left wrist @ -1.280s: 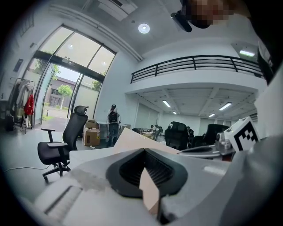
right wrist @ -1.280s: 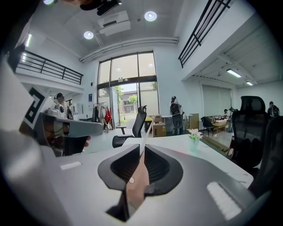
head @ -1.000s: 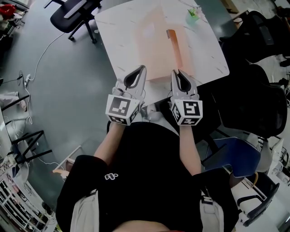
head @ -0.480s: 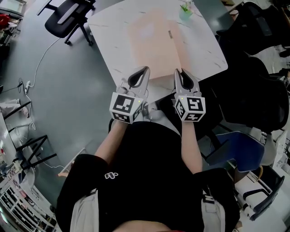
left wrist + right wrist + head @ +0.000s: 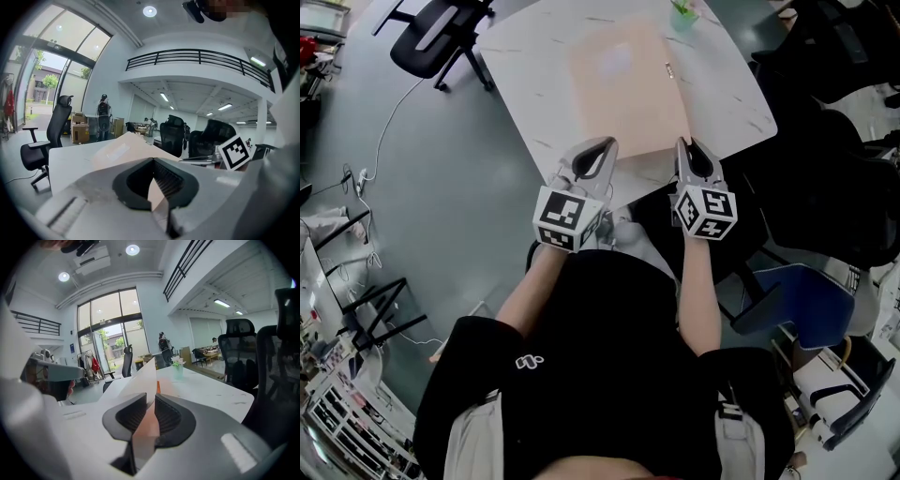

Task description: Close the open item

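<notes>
A flat peach folder lies on the white marble table, its cover down and nearly flat. My left gripper is at the folder's near left corner. In the left gripper view its jaws are shut on the thin edge of the cover. My right gripper is at the near right corner. In the right gripper view the cover runs edge-on between its jaws. Those jaws are opening, and a narrow gap shows beside the sheet.
A small green plant in a glass stands at the table's far right. Black office chairs are at the far left and close on the right. A white cable trails over the grey floor on the left.
The folder's cover has come down: the orange inner edge seen a second ago is now covered. Both grippers have shifted a little to the right along the near edge.
</notes>
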A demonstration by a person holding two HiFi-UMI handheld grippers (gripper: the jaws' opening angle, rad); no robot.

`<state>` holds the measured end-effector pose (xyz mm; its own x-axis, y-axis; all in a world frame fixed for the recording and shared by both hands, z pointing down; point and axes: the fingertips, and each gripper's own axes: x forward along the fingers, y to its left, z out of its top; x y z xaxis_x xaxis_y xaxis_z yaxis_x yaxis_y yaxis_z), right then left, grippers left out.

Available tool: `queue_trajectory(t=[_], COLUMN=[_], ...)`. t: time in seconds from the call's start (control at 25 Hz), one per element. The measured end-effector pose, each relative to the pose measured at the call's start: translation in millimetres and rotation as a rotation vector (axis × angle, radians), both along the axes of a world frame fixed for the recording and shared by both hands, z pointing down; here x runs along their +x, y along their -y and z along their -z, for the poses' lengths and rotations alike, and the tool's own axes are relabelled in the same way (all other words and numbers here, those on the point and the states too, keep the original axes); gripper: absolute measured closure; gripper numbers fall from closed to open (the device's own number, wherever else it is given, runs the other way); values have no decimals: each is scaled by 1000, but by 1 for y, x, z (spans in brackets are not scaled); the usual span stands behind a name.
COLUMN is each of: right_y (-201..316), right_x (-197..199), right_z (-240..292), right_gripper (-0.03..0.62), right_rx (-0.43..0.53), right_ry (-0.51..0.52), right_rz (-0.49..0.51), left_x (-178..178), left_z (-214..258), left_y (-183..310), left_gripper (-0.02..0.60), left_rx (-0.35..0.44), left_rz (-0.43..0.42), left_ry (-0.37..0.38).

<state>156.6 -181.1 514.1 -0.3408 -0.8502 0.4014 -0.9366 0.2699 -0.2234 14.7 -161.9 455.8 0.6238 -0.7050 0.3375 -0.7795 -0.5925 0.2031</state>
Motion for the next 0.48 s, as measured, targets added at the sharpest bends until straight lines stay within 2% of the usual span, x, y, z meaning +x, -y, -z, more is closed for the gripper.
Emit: queue_trajectory(t=[0.48], right_y=[10], right_x=[27], right_z=[-46], right_gripper=[526], right_rx=[-85], right_ry=[-23], right_rz=[-68], left_x=[0], left_z=[-21], left_y=[1], left_gripper=[591], left_rx=[-42], left_rz=[-19], left_ry=[22])
